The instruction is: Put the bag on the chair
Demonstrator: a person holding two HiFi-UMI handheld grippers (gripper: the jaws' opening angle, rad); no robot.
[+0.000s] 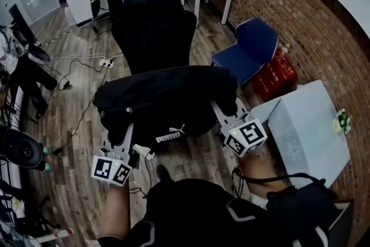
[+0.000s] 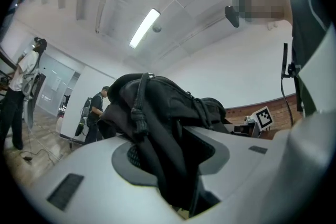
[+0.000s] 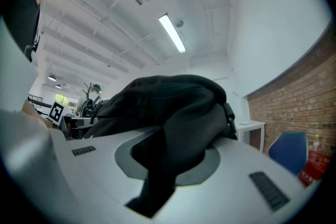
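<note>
The bag (image 1: 167,101) is held up off the wood floor (image 1: 81,124) betw. both grippers, stretched sideways. It is seen just in front of the black office chair (image 1: 155,20) and is not yet on the seat.

The bag's left end is pinched by the left gripper (image 1: 118,137). In the left gripper view, a thick fold of bag (image 2: 157,107) w/ a knotted cord is wedged in the left gripper (image 2: 176,165). The fingers (image 2: 79,176) are kept partly apart by it and press on both sides.

The right end is clamped by the right gripper (image 1: 222,114). In the right gripper view, a thinner fold of bag (image 3: 173,102) hangs down through the right gripper (image 3: 163,170). The fingers (image 3: 252,176) are nearly together on the fabric.

The bulk of the bag lies beyond the fingertips in both gripper views. A blue chair (image 1: 248,46) stands to the right, well apart.
</note>
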